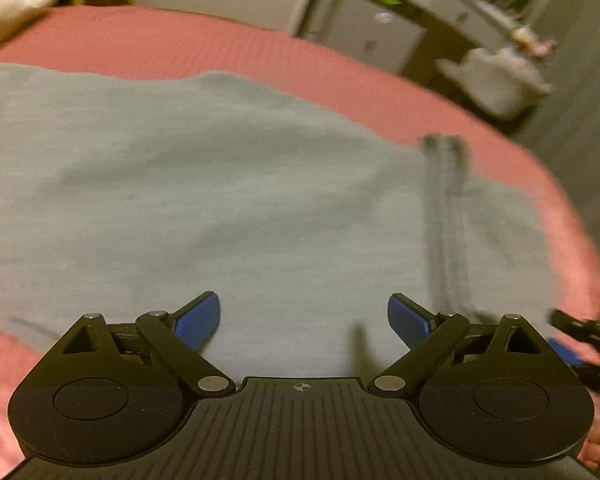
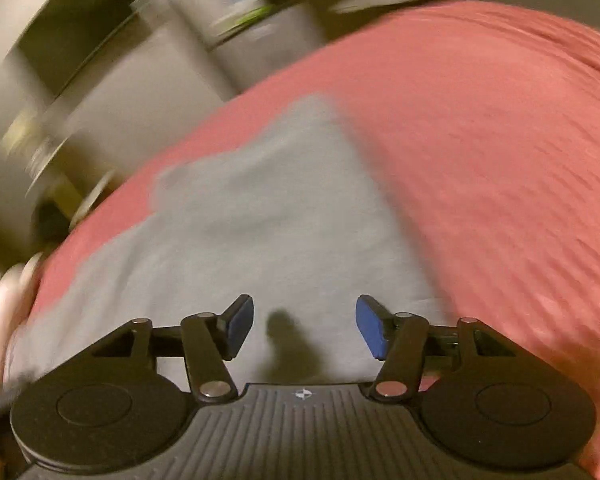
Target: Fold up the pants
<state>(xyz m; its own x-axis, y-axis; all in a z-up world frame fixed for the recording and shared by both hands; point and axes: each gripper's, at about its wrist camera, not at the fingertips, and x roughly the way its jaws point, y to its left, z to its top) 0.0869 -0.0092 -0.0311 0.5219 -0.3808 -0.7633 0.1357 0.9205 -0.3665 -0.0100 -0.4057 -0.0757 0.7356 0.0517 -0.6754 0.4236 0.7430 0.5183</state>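
The grey pants (image 1: 220, 184) are lying flat on the pink-covered bed (image 1: 380, 80), filling the centre of the left wrist view, with a dark double stripe (image 1: 446, 216) running from 1 o'clock down toward 4 o'clock. In the right wrist view the same garment (image 2: 260, 220) is narrowing toward 12 o'clock, one squared end resting on the bedcover (image 2: 500, 140).

The left claw (image 1: 304, 320) is hanging spread above the cloth, nothing between its blue pads (image 1: 198, 320). The right claw (image 2: 305, 326) is standing part spread, also pinching nothing; the fabric is lying beneath it, not in it. It is also showing at the 4 o'clock edge of the left view (image 1: 580, 340).

Judgement: the cloth looks smoothed and possibly doubled once, though heavy blur is preventing a layer count. Further folds down to a compact bundle appear to be outstanding.

Cluttered furniture (image 1: 440, 12) is standing at 1 o'clock beyond the bed. No brand, label or legible writing is showing anywhere.
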